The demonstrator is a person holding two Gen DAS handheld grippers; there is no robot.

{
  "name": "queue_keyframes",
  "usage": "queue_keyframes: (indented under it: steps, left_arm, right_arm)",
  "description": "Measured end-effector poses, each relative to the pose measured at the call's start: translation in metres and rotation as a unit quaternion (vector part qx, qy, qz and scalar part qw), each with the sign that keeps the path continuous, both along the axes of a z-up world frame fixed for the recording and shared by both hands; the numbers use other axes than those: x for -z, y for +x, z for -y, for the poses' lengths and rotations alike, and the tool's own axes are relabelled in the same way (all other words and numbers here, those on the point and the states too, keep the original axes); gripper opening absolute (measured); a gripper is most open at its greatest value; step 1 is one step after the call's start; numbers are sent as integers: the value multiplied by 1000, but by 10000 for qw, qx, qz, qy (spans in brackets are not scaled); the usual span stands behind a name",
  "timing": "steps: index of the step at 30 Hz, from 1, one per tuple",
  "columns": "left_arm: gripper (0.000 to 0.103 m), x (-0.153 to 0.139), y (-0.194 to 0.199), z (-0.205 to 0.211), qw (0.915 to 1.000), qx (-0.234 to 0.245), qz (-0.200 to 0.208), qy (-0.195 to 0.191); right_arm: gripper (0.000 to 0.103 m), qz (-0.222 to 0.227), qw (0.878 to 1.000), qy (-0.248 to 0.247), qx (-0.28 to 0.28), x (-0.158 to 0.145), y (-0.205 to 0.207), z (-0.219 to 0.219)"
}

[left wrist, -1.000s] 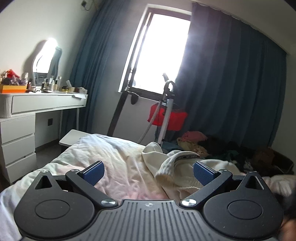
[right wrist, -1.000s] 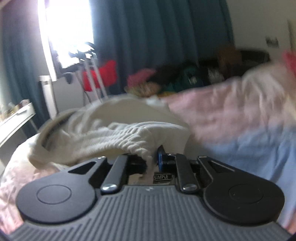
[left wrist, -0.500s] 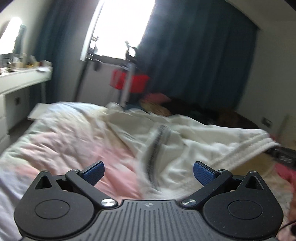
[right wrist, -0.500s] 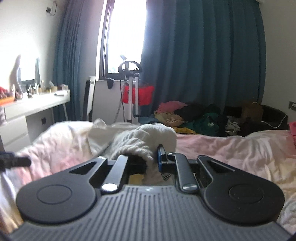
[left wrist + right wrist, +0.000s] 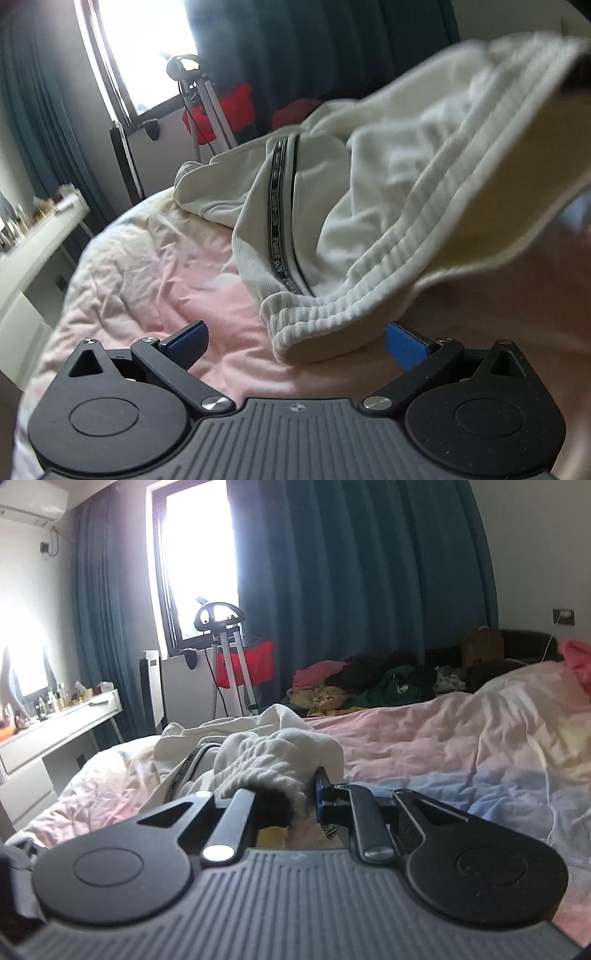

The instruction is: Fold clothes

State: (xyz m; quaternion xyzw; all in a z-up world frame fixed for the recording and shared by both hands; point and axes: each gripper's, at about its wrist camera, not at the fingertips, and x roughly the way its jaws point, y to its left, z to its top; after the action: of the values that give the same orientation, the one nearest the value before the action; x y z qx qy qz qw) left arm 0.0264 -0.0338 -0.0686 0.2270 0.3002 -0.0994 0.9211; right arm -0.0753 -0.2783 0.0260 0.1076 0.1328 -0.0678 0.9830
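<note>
The cream garment [image 5: 399, 177] (ribbed waistband, black side stripe) drapes over the bed [image 5: 147, 266]. The right gripper [image 5: 295, 794] pinches its waistband; the left gripper [image 5: 295, 339] gapes wide below it.

Left claw [image 5: 295, 341] spread wide; white garment [image 5: 369, 221] ribbed hem between.

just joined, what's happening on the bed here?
A person with a gripper in each hand is folding a cream garment on a bed with a pink sheet. The right gripper is clamped on its ribbed waistband, lifting that end. The left gripper is open, its blue pads on either side of the hanging waistband edge without pinching it.
</note>
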Motion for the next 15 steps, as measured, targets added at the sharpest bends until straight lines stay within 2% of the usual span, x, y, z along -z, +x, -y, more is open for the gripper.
queue_keyframes:
  steps: [4, 7, 10, 12, 15]
  left_arm:
    - [103, 18, 21, 7, 9996, -216, -156, 131]
    - [101, 18, 27, 5, 9995, -313, -75, -29]
    - [97, 14, 36, -1, 9989, -434, -10, -200]
    - [96, 10, 40, -11, 9969, -522, -42, -591]
    - [86, 1, 43, -31, 9892, -794, -41, -1234]
  right_arm:
    - [15, -80, 9994, 328, 58, 4, 4, 15]
    - [15, -168, 9977, 656, 58, 7, 3, 26]
    - [15, -289, 9975, 643, 91, 11, 5, 27]
    - [15, -386, 9975, 589, 104, 15, 8, 24]
    - [15, -545, 9977, 387, 100, 19, 13, 18]
